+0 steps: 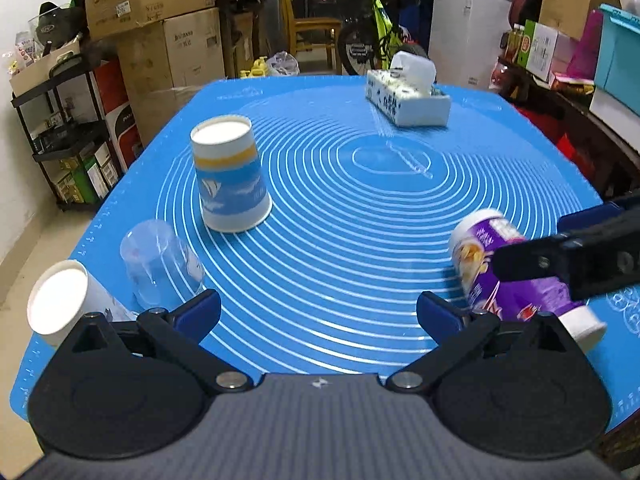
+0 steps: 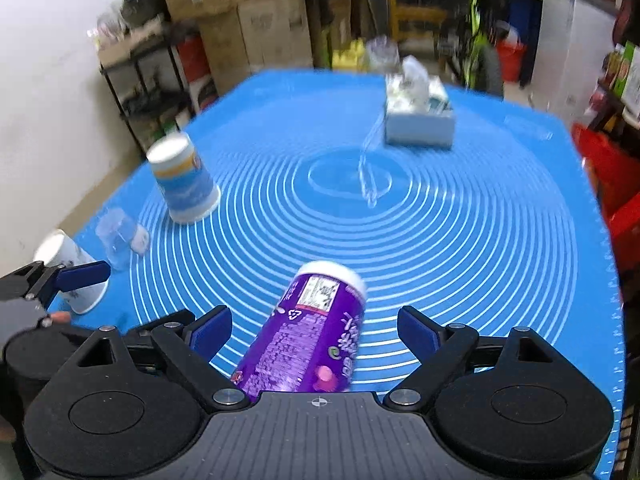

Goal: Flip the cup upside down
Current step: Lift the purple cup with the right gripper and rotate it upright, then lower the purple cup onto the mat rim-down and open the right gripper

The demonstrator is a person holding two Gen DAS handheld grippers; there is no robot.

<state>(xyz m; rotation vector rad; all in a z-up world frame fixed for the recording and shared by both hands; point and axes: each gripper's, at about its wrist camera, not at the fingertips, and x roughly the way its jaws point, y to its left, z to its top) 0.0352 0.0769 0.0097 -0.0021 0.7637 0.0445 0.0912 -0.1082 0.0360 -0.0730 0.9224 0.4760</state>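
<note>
A purple cup [image 2: 316, 336] with a white base is tilted, base pointing away, between my right gripper's [image 2: 314, 330] open jaws; neither blue pad touches it. In the left wrist view the purple cup [image 1: 516, 276] leans at the right with the right gripper's finger across it. My left gripper [image 1: 318, 314] is open and empty over the blue mat [image 1: 340, 208]. A blue-and-white paper cup [image 1: 230, 176] stands upside down at the left, also in the right wrist view [image 2: 184, 178]. A clear plastic cup [image 1: 160, 264] and a white paper cup [image 1: 64, 300] stand upside down near the left edge.
A white tissue box [image 1: 408, 96] sits at the far side of the mat, also in the right wrist view [image 2: 418, 114]. A clear thin rod [image 1: 408, 156] lies near the mat's centre. Cardboard boxes [image 1: 160, 20], shelves and a bicycle stand behind the table.
</note>
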